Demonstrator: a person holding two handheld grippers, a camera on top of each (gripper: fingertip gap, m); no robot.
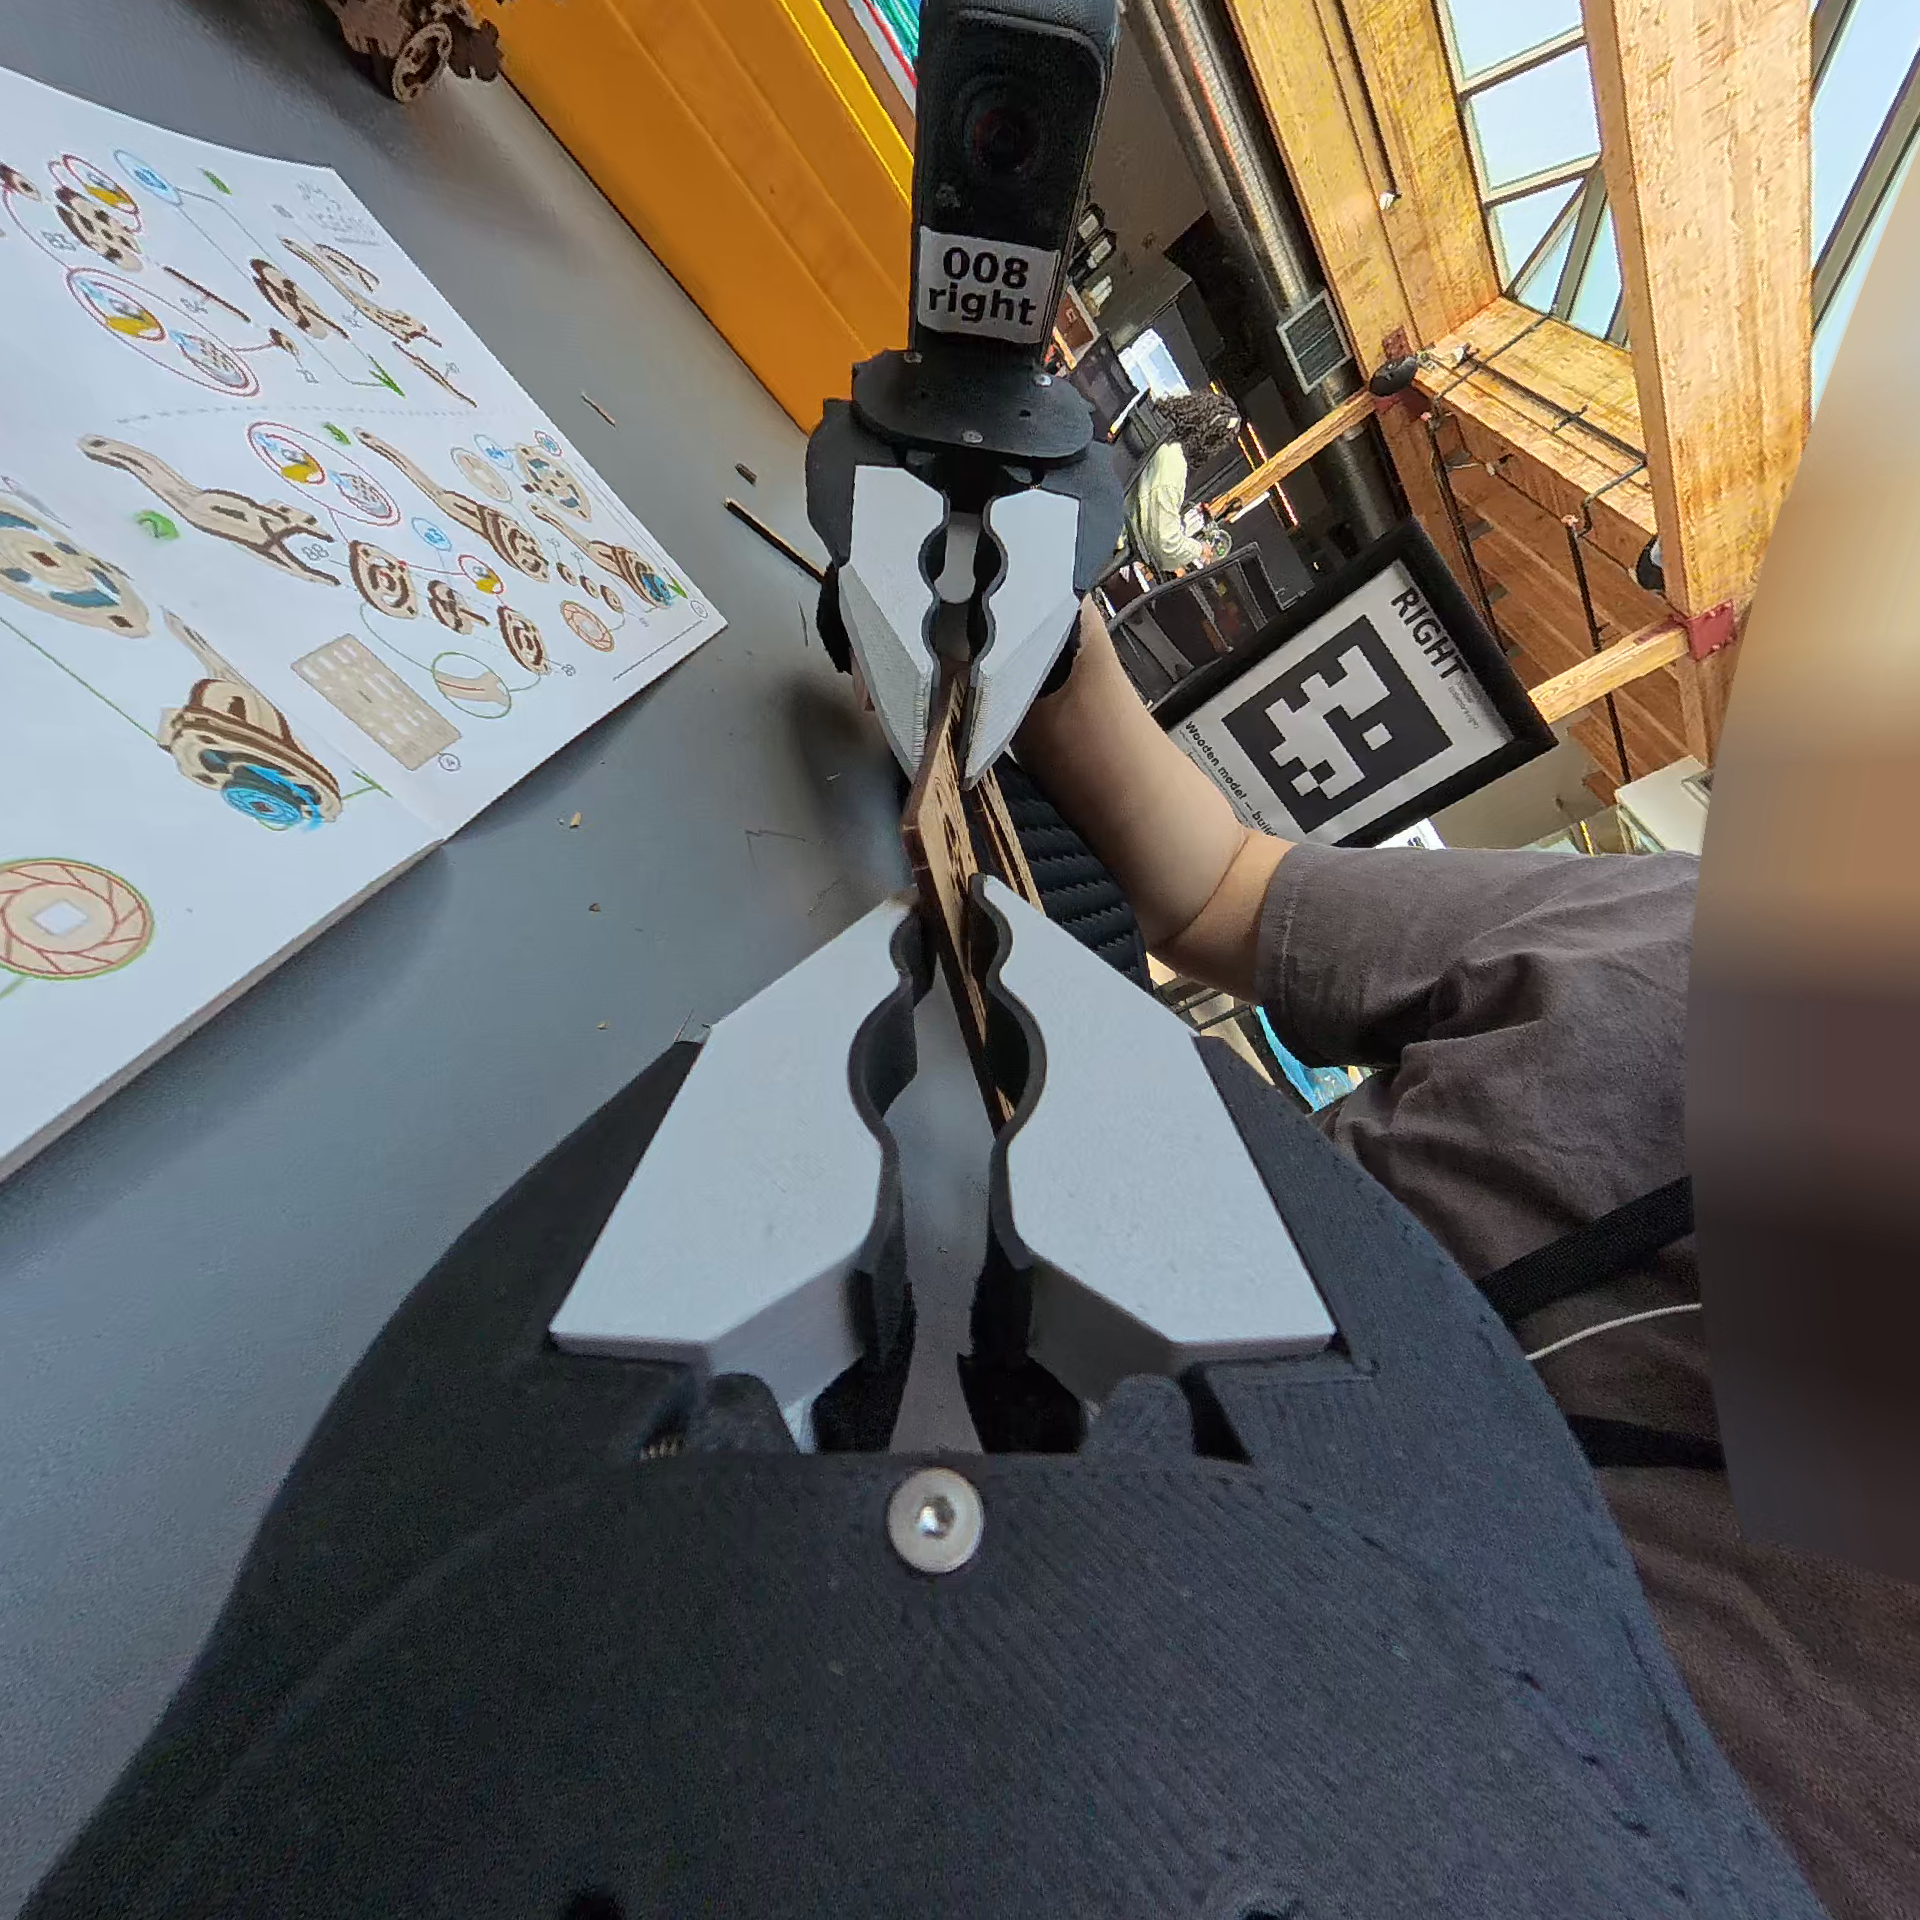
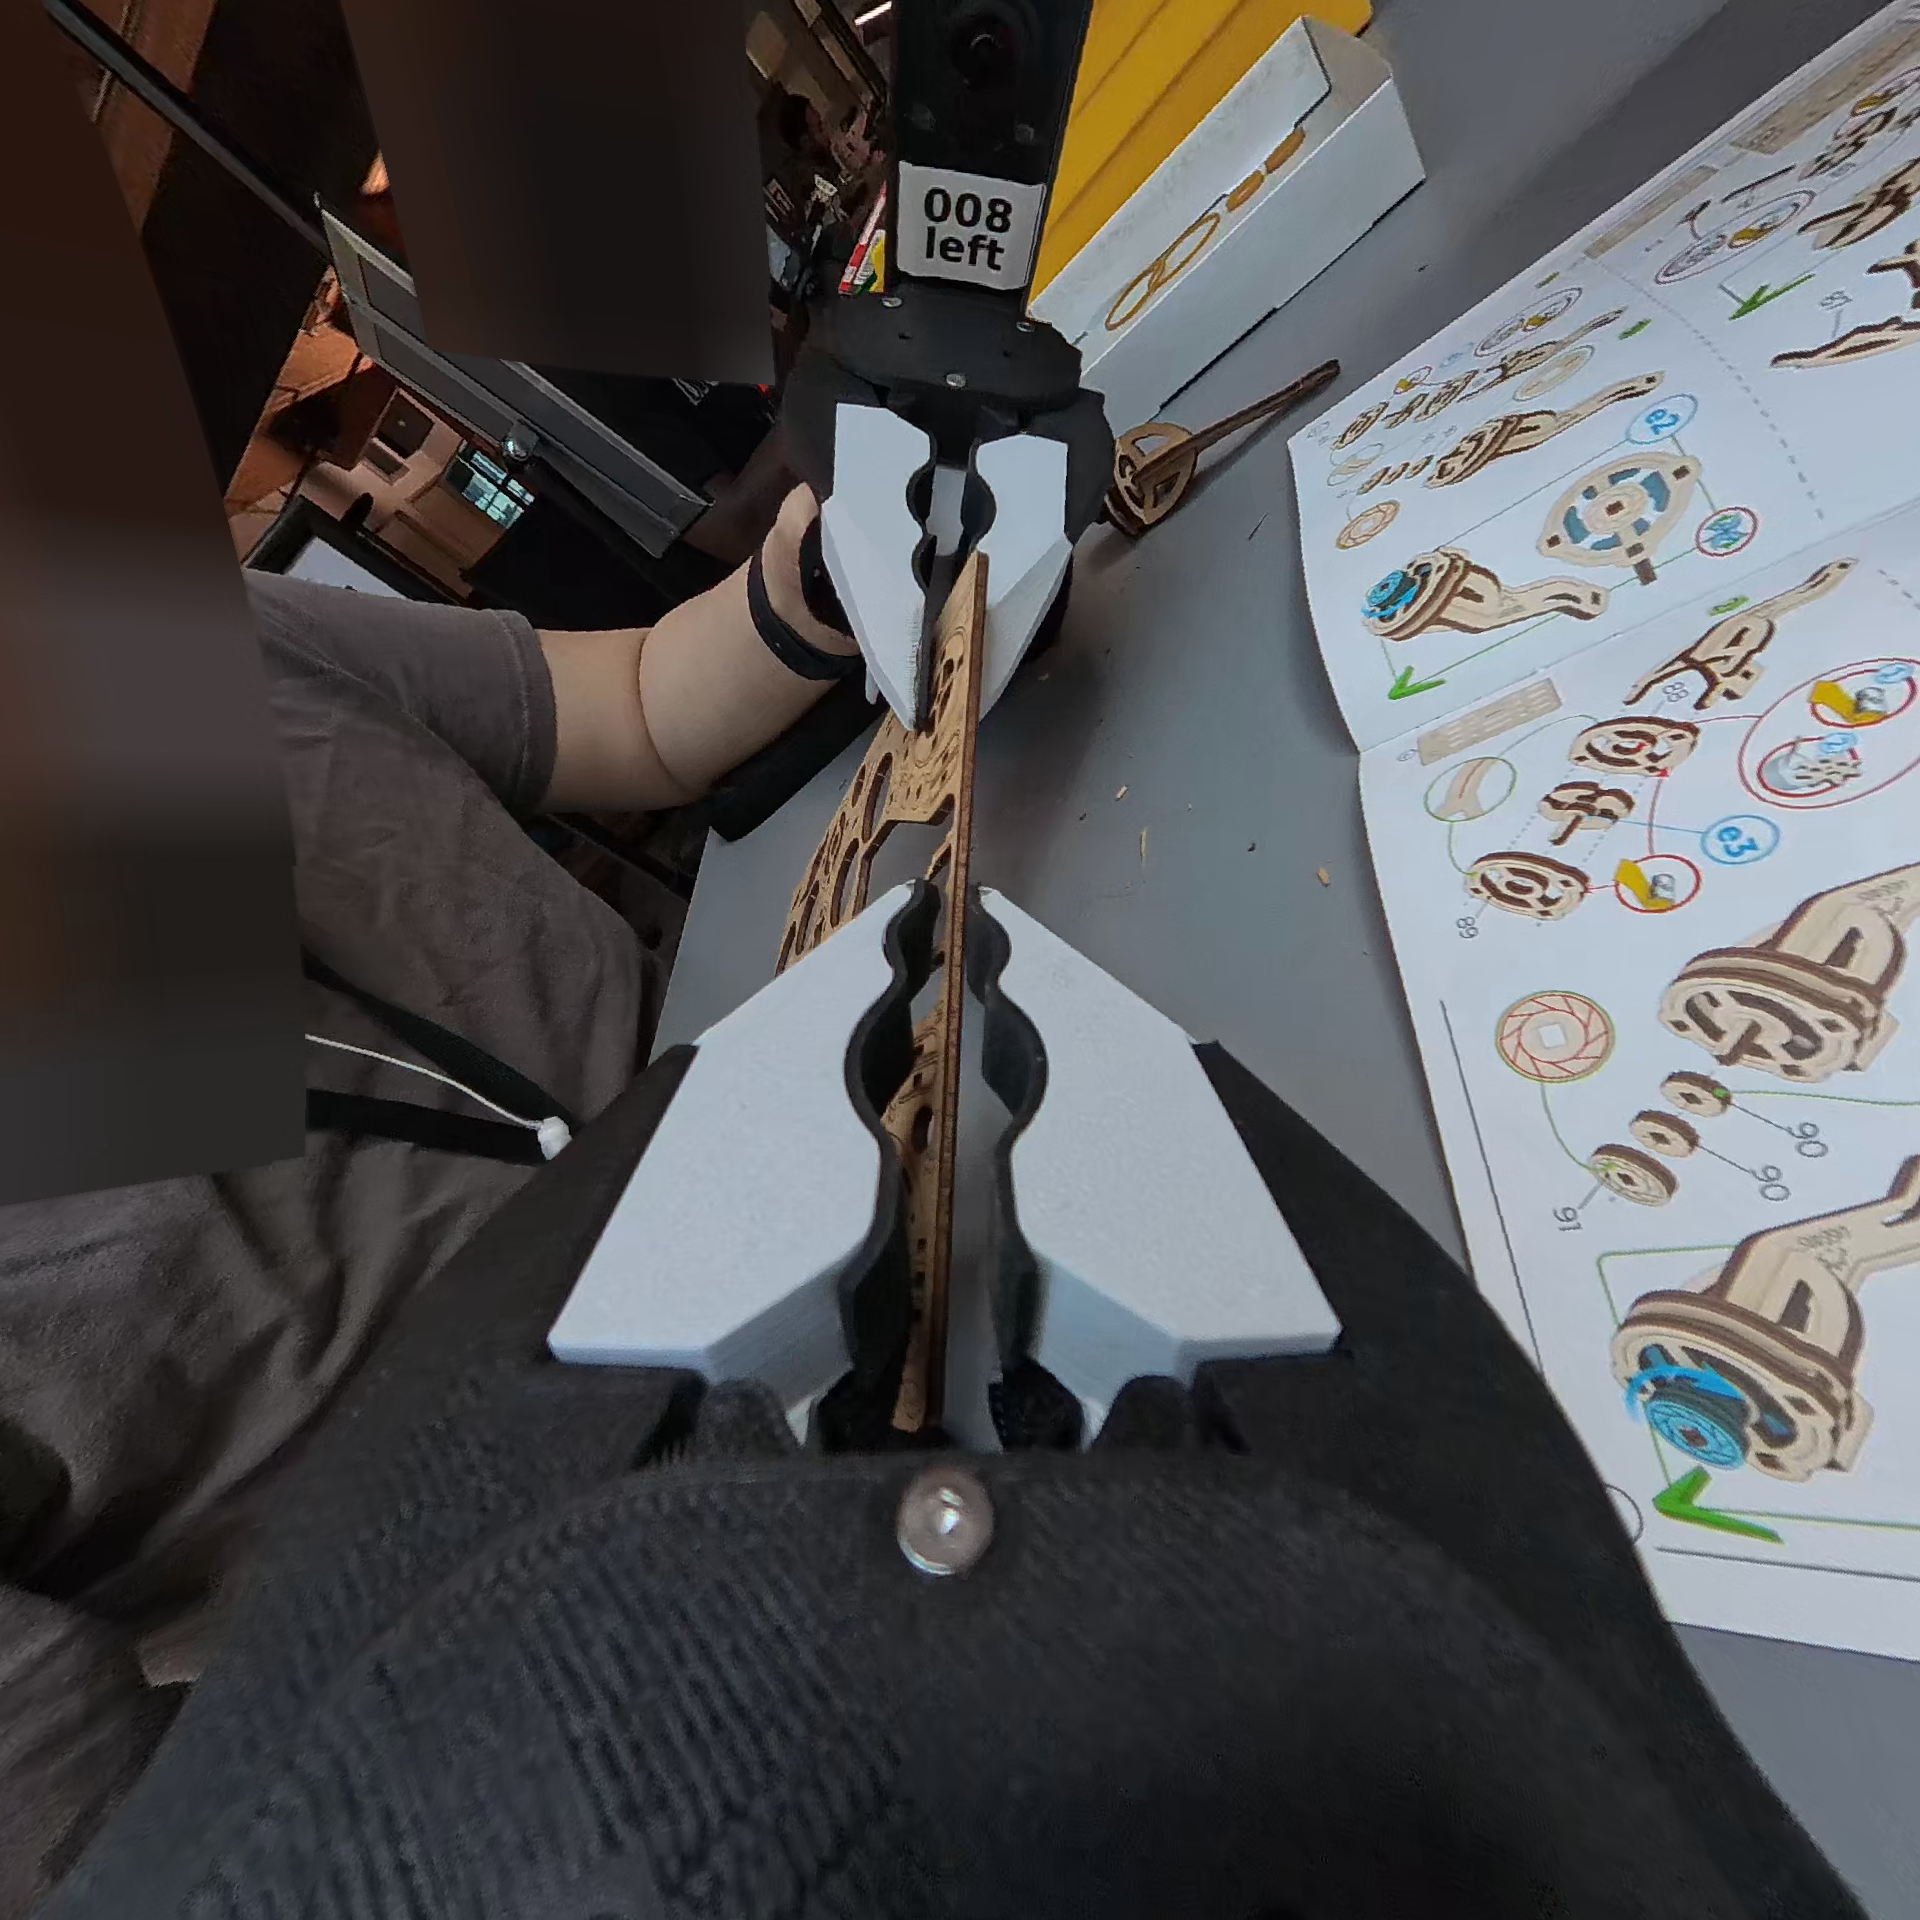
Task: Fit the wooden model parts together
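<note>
A thin laser-cut wooden sheet [image 1: 940,816] with several cut-out parts is held edge-on above the grey table [image 1: 468,1091], between both grippers. My left gripper [image 1: 943,899] is shut on one end of it. My right gripper [image 1: 943,764] faces it from the far side and is shut on the other end. In the right wrist view the sheet [image 2: 883,800] shows its perforated face to the left. There the right gripper [image 2: 948,891] clamps the near end and the left gripper [image 2: 948,717] the far end.
An open instruction booklet [image 1: 260,520] lies on the table; it also shows in the right wrist view [image 2: 1662,831]. A wooden wheel on a stick [image 2: 1164,468] and a white box [image 2: 1247,187] lie beyond. A wooden assembly [image 1: 416,42] stands by a yellow panel [image 1: 707,187]. The person's arm [image 1: 1143,810] is alongside. The tips of one gripper are about 5 centimetres away from the tips of the other.
</note>
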